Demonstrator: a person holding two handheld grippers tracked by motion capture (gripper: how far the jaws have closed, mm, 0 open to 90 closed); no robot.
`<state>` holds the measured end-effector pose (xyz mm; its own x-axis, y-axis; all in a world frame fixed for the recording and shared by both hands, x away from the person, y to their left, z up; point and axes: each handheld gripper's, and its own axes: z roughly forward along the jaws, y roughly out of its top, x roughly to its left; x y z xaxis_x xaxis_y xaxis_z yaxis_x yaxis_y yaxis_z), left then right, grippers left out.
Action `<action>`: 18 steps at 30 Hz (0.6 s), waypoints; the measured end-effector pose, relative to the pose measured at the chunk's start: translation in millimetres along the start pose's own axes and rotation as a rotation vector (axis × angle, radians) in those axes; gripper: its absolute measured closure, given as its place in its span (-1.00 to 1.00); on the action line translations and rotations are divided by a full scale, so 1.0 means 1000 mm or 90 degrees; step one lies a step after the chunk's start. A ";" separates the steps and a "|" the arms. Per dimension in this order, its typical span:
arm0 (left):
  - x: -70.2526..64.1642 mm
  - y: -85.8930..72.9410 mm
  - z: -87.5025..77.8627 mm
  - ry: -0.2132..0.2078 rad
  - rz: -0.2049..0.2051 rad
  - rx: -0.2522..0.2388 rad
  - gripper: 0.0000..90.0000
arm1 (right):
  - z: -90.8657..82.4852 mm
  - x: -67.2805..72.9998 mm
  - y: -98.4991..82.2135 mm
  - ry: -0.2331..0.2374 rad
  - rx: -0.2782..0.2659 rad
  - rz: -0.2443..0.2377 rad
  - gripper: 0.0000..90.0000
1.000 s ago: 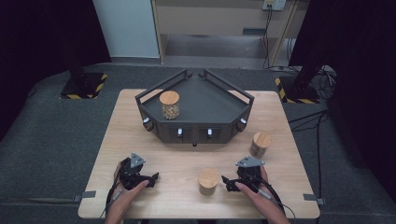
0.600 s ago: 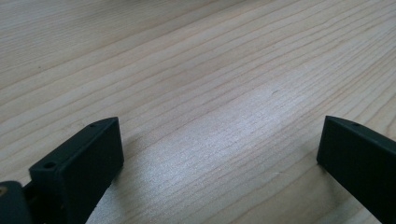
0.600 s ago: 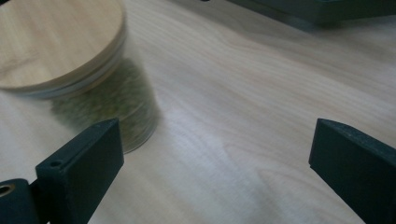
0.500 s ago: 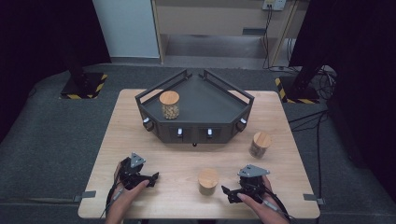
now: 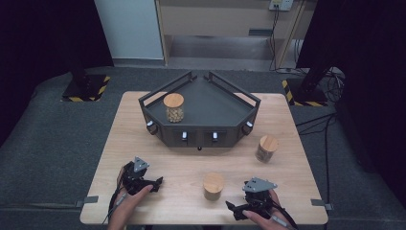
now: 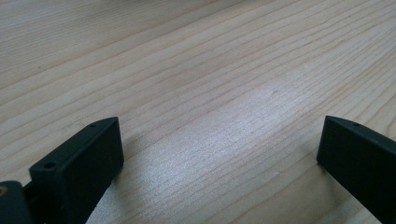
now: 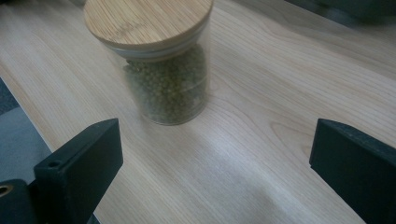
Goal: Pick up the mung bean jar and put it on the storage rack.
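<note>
the right gripper (image 5: pixel 233 207) sits low at the near edge of the wooden table (image 5: pixel 134 134), held in the person's right hand (image 5: pixel 261 216). its jaws are spread wide with nothing between them, and they point toward the glass jar of green beans (image 5: pixel 213 186), which stands upright just beside them, apart from both. in the right gripper view that same jar of green beans (image 7: pixel 161 60) stands ahead of the open jaws and left of their middle line, its round bamboo lid (image 7: pixel 147 18) seated flat on top and the small green grains filling the glass up close to the lid; the picture is a little blurred there, so the grains look like mung beans but that is not certain.

the left gripper (image 5: pixel 155 183) lies well to the left of the jar of green beans, in the person's left hand (image 5: pixel 128 203), resting low on the table. in the left gripper view its jaws are released and wide apart over bare wood grain.

a second jar with a bamboo lid (image 5: pixel 266 148) stands upright to the right of and beyond the jar of green beans, well apart from it, just in front of the right corner of the dark angular tray (image 5: pixel 220 108). a third jar (image 5: pixel 174 107), also lidded and holding pale round contents, stands inside that tray at its left side, well beyond the jar of green beans. the tray's front wall carries small white knobs (image 5: pixel 184 136).
</note>
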<state>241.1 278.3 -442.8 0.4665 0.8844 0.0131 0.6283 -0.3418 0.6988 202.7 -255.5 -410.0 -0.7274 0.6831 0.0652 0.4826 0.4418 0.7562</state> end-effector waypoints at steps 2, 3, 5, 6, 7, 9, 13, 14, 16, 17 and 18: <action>0.000 0.000 0.000 0.000 0.000 0.000 -1.00 | 0.003 0.002 0.003 0.004 0.002 -0.006 -0.94; 0.000 0.000 0.000 0.000 0.000 0.000 -1.00 | 0.004 0.004 0.005 0.006 0.003 -0.009 -0.94; 0.000 0.000 0.000 0.000 0.000 0.000 -1.00 | 0.008 0.007 0.009 0.010 0.005 -0.015 -0.94; 0.000 0.000 0.000 0.000 0.000 0.000 -1.00 | 0.010 0.008 0.011 0.013 0.007 -0.018 -0.94; 0.000 0.000 0.000 0.000 0.000 0.000 -1.00 | 0.012 0.009 0.013 0.015 0.007 -0.022 -0.94; 0.000 0.000 0.000 0.000 0.000 0.000 -1.00 | 0.017 0.012 0.017 0.018 0.011 -0.027 -0.94; 0.000 0.000 0.000 0.000 0.000 0.000 -1.00 | 0.029 0.016 0.025 0.023 0.021 -0.036 -0.93; 0.000 0.000 0.000 0.000 0.000 0.000 -1.00 | 0.032 0.017 0.026 0.024 0.024 -0.038 -0.93; 0.000 0.000 0.000 0.000 0.000 0.000 -1.00 | 0.037 0.018 0.029 0.027 0.028 -0.042 -0.93; 0.000 0.000 0.000 0.000 0.000 0.000 -1.00 | 0.039 0.019 0.030 0.027 0.029 -0.044 -0.93; 0.000 0.000 0.000 0.000 0.000 0.000 -1.00 | 0.042 0.020 0.031 0.028 0.030 -0.046 -0.93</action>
<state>241.0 278.2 -442.8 0.4662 0.8846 0.0130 0.6286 -0.3415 0.6988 223.3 -203.8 -412.1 -0.7814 0.6227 0.0405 0.4497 0.5168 0.7285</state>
